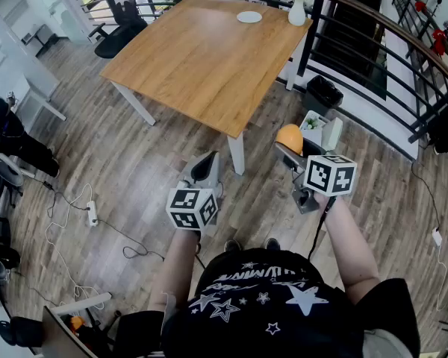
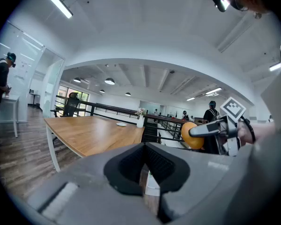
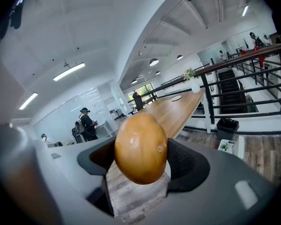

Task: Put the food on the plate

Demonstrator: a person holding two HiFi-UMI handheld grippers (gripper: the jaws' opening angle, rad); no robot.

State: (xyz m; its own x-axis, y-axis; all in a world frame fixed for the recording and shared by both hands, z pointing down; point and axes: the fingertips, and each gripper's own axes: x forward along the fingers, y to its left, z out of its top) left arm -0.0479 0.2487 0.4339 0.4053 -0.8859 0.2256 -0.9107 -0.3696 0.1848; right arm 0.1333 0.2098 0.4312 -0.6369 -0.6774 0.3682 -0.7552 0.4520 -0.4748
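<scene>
My right gripper (image 3: 141, 160) grips the food (image 3: 140, 146), a smooth orange-brown rounded piece, jaws wide, in the air beyond the table's (image 1: 201, 58) near corner. My left gripper (image 2: 144, 165) is closed on nothing. The plate (image 1: 249, 17) sits at the table's far end.

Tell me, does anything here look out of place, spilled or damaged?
Nothing looks spilled or damaged. Only a loose cable with a power strip trails across the floor at the left. The plate lies flat on the table near the vase, and the right claw holds the orange food.
</scene>
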